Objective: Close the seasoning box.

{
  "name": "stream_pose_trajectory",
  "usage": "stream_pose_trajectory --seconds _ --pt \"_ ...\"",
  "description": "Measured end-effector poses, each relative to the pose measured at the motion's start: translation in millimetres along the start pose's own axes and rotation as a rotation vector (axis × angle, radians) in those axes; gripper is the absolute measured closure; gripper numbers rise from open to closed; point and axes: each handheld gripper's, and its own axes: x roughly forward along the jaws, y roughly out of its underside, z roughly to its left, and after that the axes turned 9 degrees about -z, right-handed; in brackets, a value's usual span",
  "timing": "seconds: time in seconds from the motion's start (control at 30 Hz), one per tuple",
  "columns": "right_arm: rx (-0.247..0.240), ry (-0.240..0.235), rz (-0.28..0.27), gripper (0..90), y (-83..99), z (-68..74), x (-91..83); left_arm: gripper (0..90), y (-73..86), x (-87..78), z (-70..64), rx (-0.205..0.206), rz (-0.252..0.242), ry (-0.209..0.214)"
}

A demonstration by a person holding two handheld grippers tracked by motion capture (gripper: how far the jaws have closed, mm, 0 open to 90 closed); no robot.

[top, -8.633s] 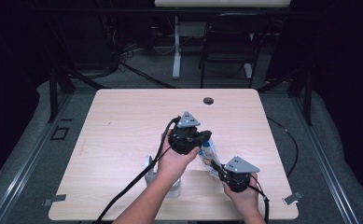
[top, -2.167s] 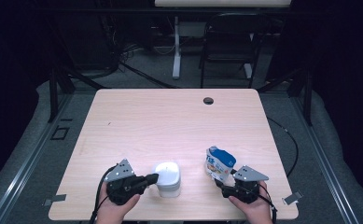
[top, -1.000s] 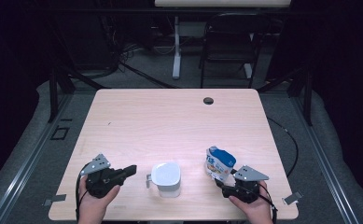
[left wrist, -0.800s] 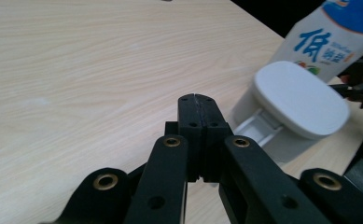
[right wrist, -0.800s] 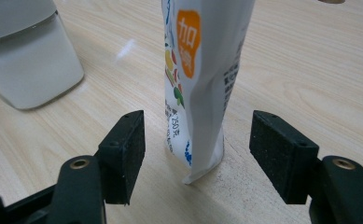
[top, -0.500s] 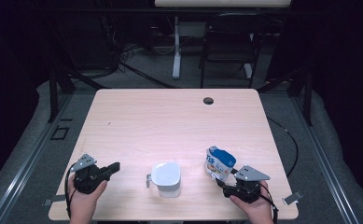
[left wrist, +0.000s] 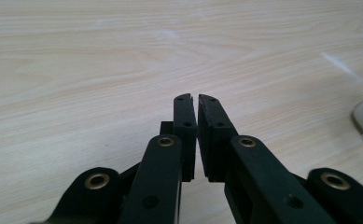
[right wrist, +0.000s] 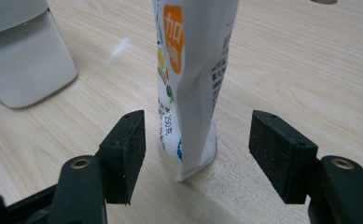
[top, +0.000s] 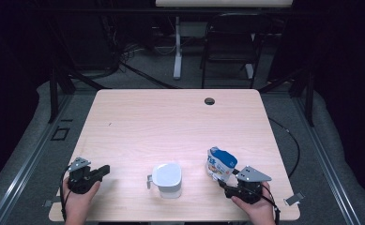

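Observation:
A white and blue snack pouch (top: 220, 163) stands upright near the table's front right. My right gripper (top: 225, 185) sits just in front of it and is open; in the right gripper view the pouch (right wrist: 195, 74) stands just beyond the gap between the two jaws, not touched. A white cup (top: 166, 179) with a small handle stands at the front middle, and its side (right wrist: 23, 51) shows at the left of the right gripper view. My left gripper (top: 106, 169) rests at the front left with its jaws shut on nothing (left wrist: 197, 100).
The light wooden table (top: 171, 122) has a dark round grommet hole (top: 209, 101) near its far edge. Behind the table stand a dark chair (top: 227, 51) and a white desk leg (top: 177, 47). Cables trail off the table's right side.
My left gripper has drawn away from the white cup toward the front left corner. The right gripper and the pouch have stayed where they were.

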Motion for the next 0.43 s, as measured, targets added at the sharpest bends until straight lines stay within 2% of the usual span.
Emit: stream_pose_trajectory --seconds 0.1,0.17,0.2,0.33,0.43 --pt "0.001 -0.003 0.0 36.0 0.7 -0.8 0.6 83.4 1.2 -2.9 7.3 -0.02 -0.011 -0.029" --pt "-0.002 -0.003 0.002 36.0 0.5 -1.1 0.6 78.9 1.8 -3.9 10.7 -0.036 -0.01 -0.039" --pt "-0.005 -0.003 0.001 36.0 0.5 -1.2 0.4 76.4 2.4 -3.2 12.4 -0.042 -0.025 -0.052" --pt "0.0 0.004 -0.01 36.0 2.1 -1.8 -2.0 60.5 0.4 -3.2 18.3 -0.047 -0.044 -0.095" --pt "-0.004 0.007 -0.005 36.0 3.0 -3.2 -5.4 52.1 -0.5 -1.7 22.0 -0.062 -0.043 -0.095"
